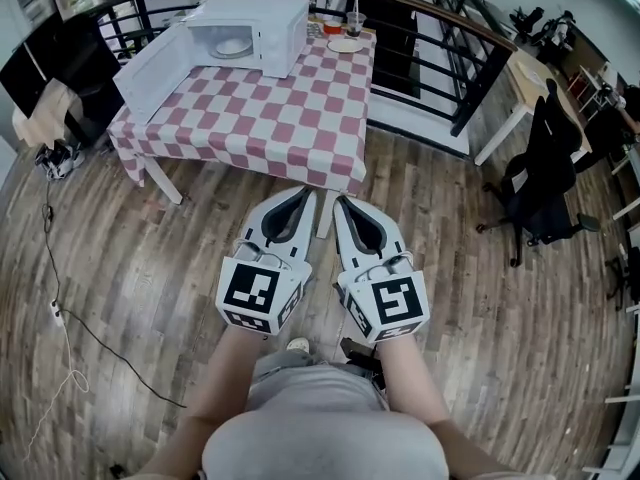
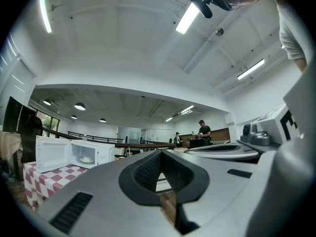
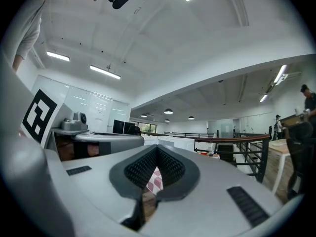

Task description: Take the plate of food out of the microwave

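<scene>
Step in hand: the approach, by my judgement; nothing is reached or touched yet.
Left gripper (image 1: pixel 306 192): jaws closed tip to tip, nothing between them; held level at the 6 o'clock of the head view, pointing toward 12.
Right gripper (image 1: pixel 341 201): jaws likewise pressed together and empty; just beside the left one, on its 3 o'clock side.
Table (image 1: pixel 290 133): red-and-white checked cloth; stands at 12 o'clock, well apart from both grippers.
Microwave (image 1: pixel 252 30): white, on the table's far left part, at about 11 o'clock from the grippers.
Microwave door (image 1: pixel 152 68): swung fully open toward 8 o'clock of the oven.
Plate of food (image 1: pixel 232 46): inside the cavity on its floor; the food itself is too small to make out.
Second plate (image 1: pixel 345 45): on the tabletop at the microwave's 3 o'clock, outside the oven.
Office chair (image 1: pixel 545 183): black, at 3 o'clock of the table, clear of the path.
Next move calls for: closing in on the open cavity, spreading the jaws, and gripping the plate's rim so that it slides out level.
</scene>
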`<action>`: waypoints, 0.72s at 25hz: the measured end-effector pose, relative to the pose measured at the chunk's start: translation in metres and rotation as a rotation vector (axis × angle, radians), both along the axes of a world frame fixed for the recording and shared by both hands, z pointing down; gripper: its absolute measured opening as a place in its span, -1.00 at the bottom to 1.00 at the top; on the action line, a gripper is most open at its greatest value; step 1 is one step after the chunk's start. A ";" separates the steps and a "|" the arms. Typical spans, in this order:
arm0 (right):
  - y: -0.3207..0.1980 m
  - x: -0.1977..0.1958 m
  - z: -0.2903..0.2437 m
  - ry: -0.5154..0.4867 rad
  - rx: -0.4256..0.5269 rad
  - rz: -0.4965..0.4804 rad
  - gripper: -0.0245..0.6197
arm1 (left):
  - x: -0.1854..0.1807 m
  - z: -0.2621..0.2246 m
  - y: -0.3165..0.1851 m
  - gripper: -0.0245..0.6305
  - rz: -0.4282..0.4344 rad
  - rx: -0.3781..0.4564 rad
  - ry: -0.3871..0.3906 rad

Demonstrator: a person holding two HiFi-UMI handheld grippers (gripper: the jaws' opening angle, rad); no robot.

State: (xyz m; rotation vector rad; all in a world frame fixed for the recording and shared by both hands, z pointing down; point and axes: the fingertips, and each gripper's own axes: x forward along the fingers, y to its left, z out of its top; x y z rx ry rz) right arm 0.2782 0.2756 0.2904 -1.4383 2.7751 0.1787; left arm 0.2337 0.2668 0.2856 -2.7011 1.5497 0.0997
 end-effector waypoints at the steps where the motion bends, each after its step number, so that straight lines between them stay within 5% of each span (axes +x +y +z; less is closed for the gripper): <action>1: -0.004 -0.005 0.000 0.002 0.000 -0.002 -0.85 | -0.004 0.001 -0.004 -0.93 -0.003 -0.002 0.003; 18: -0.054 -0.053 0.006 0.026 -0.010 -0.077 -0.85 | -0.051 0.006 -0.054 -0.93 -0.064 -0.019 0.013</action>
